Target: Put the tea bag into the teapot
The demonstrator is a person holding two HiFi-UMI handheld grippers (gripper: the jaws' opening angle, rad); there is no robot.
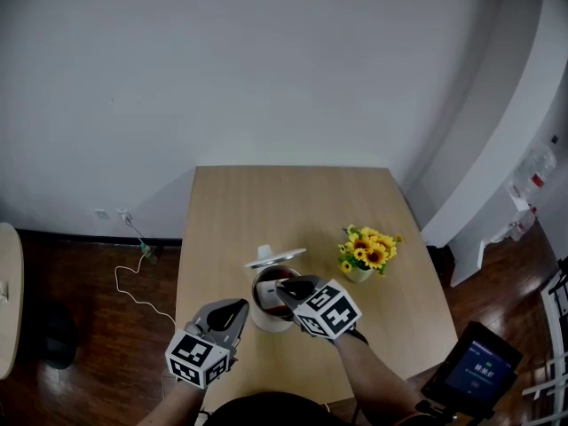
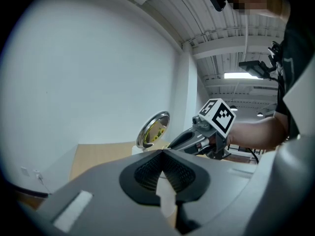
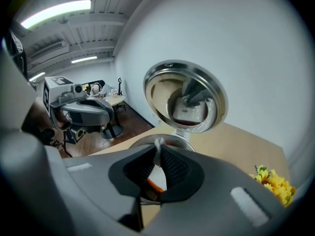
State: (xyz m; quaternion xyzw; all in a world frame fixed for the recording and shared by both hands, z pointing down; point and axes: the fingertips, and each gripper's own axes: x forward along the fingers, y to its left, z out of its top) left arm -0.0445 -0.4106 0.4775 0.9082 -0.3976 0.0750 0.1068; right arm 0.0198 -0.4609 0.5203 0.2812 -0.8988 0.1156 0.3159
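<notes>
The white teapot (image 1: 265, 320) stands near the table's front edge with its round metal lid (image 1: 275, 256) tipped up and open. My right gripper (image 1: 284, 287) hangs over the pot's mouth, shut on the white tea bag (image 3: 158, 145), whose top pokes up between the tips. Right below them in the right gripper view are the pot's metal rim (image 3: 183, 143) and the mirror-like lid (image 3: 184, 96). My left gripper (image 1: 240, 308) is just left of the pot, pointing at it with its jaws together. A thin white sliver shows behind its tips (image 2: 162, 152); I cannot tell what it is.
A small pot of yellow flowers (image 1: 366, 252) stands right of the teapot. The wooden table (image 1: 293, 202) reaches back to the white wall. A white cable (image 1: 133, 284) lies on the floor at left. A device with a lit screen (image 1: 472, 371) sits at the lower right.
</notes>
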